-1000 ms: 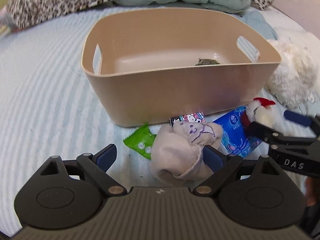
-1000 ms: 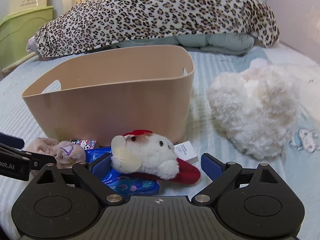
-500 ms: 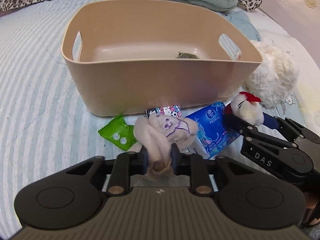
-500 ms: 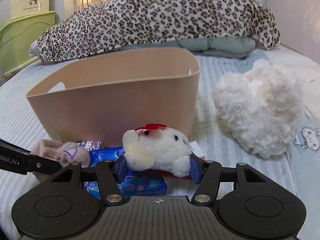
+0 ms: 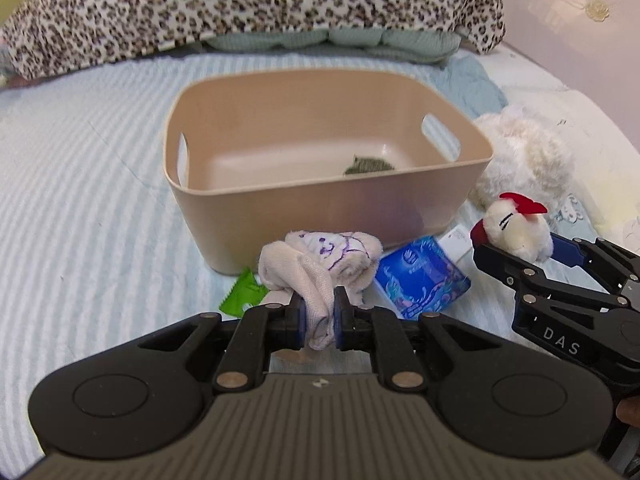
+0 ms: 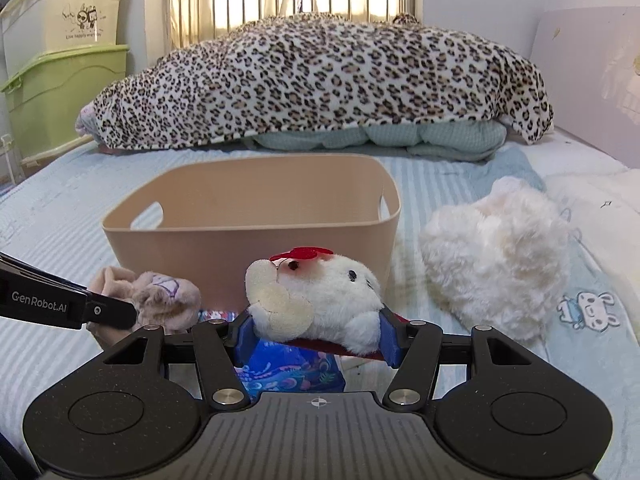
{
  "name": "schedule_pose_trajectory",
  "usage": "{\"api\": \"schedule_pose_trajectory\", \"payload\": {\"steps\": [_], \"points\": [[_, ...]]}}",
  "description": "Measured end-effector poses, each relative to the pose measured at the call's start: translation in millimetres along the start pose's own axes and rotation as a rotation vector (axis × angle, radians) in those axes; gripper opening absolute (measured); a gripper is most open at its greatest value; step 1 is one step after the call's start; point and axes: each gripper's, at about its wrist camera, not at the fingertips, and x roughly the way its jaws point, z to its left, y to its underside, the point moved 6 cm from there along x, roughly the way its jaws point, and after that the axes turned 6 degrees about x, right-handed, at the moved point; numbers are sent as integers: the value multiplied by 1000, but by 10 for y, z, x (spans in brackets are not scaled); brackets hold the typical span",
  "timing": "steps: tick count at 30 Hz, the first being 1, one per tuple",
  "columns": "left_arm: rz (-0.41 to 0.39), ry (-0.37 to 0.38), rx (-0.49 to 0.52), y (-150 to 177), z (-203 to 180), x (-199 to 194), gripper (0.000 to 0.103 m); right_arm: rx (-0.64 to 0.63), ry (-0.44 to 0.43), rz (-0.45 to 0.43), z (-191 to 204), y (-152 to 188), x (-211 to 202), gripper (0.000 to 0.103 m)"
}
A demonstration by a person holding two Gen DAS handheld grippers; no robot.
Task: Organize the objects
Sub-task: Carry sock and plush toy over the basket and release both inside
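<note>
My left gripper (image 5: pixel 318 320) is shut on a pink sock with purple drawings (image 5: pixel 320 264) and holds it lifted in front of the beige plastic bin (image 5: pixel 320 208). My right gripper (image 6: pixel 318 334) is shut on a small white plush with a red bow (image 6: pixel 320 292), lifted above the bed; it also shows in the left wrist view (image 5: pixel 516 232). A dark green item (image 5: pixel 368 165) lies inside the bin. The sock also shows in the right wrist view (image 6: pixel 156 296), and so does the bin (image 6: pixel 256 236).
A blue patterned packet (image 5: pixel 424 280), a green snack packet (image 5: pixel 242 294) and a small white card (image 5: pixel 456 240) lie on the striped bedsheet before the bin. A fluffy white plush (image 6: pixel 496 256) lies right of the bin. A leopard blanket (image 6: pixel 320 84) is behind; storage boxes (image 6: pixel 60 60) stand far left.
Both grippers closed from open: the left on the sock, the right on the white plush. Both then rose and pulled back from the bin with their loads.
</note>
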Motion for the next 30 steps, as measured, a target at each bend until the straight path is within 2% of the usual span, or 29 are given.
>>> {"api": "schedule_pose_trajectory", "payload": {"steps": [4,9,16,23,27,30], "points": [[-79,-38,5,-75,-13,-248,14,4,-3,-26,17,-98,-142,56],[-200,-39,2,-236,-43,-610,14,14,-4,-56,18,-242,-294,56],[-388,-91,-14,-577,-92,-900,14,-1,12,-149,78,-576,-454,56],[-453,-120,-51,-880,-95,-709,14,3,25,-206,139,-969,-360,56],[-487,-177,-65,-988,-13,-493,14,-5,21,-216,187,-1113,-225,56],[-454,-218,-84,-1007,87,-264,14,-31,26,-214,235,-1165,-59,56]]}}
